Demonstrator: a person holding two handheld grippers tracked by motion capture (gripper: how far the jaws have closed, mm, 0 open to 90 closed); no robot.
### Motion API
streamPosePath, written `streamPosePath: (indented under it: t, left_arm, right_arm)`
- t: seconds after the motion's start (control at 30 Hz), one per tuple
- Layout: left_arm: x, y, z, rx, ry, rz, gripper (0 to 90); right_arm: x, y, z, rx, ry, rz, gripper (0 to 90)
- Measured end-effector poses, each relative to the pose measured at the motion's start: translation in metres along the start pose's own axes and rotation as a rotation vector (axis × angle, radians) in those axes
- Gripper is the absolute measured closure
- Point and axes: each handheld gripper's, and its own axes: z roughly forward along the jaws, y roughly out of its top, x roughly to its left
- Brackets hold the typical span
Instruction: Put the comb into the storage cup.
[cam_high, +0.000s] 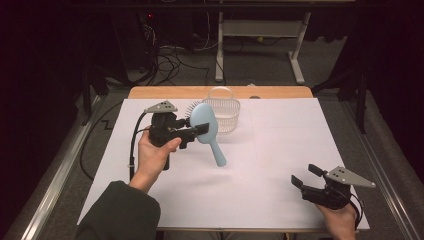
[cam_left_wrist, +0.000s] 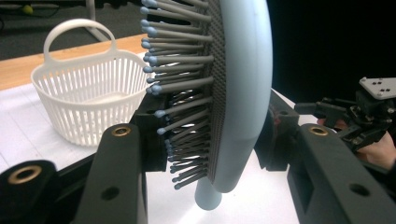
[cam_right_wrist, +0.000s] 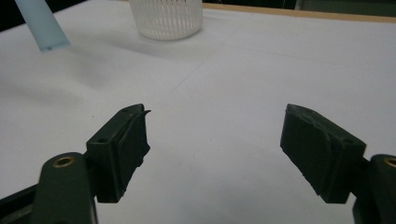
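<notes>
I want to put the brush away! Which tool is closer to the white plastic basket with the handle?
Left. The left tool holds the pale blue hairbrush right beside the white plastic basket. The right tool sits open, far off near the table's front edge.

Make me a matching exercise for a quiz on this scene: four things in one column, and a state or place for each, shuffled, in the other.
Things:
1. hairbrush
2. basket
3. left gripper
4. right gripper

States or places:
A. open, with nothing between its jaws, low over the near right of the table
B. white, standing upright at the far side of the table
C. shut on the brush head
D. pale blue, held in the air with its handle hanging down

Pairs: 1-D, 2-B, 3-C, 4-A
</notes>
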Motion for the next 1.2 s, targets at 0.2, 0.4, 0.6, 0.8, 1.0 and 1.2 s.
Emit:
streamPosePath:
  t: [0.2, 0.4, 0.6, 0.8, 1.0, 1.2]
  left_arm:
    - [0.002, 0.006, 0.004, 0.012, 0.012, 0.009, 54.1]
    - [0.005, 0.013, 0.007, 0.005, 0.021, 0.011, 54.1]
    - [0.009, 0.023, 0.009, -0.009, 0.032, 0.01, 54.1]
    - [0.015, 0.034, 0.012, -0.016, 0.041, 0.004, 54.0]
    - [0.019, 0.045, 0.019, -0.021, 0.058, -0.001, 53.9]
    - [0.022, 0.052, 0.026, -0.027, 0.07, -0.005, 53.8]
  right_arm:
    - [0.002, 0.0, 0.001, 0.0, 0.002, -0.008, 23.9]
    - [0.005, 0.0, 0.003, 0.004, 0.011, -0.008, 23.9]
    - [0.004, -0.001, 0.003, 0.007, 0.016, -0.004, 23.9]
    - [0.004, -0.001, 0.003, 0.008, 0.02, 0.0, 23.9]
    - [0.004, -0.001, 0.002, 0.001, 0.021, -0.001, 24.4]
    - [0.003, -0.002, 0.002, 0.0, 0.029, 0.002, 24.4]
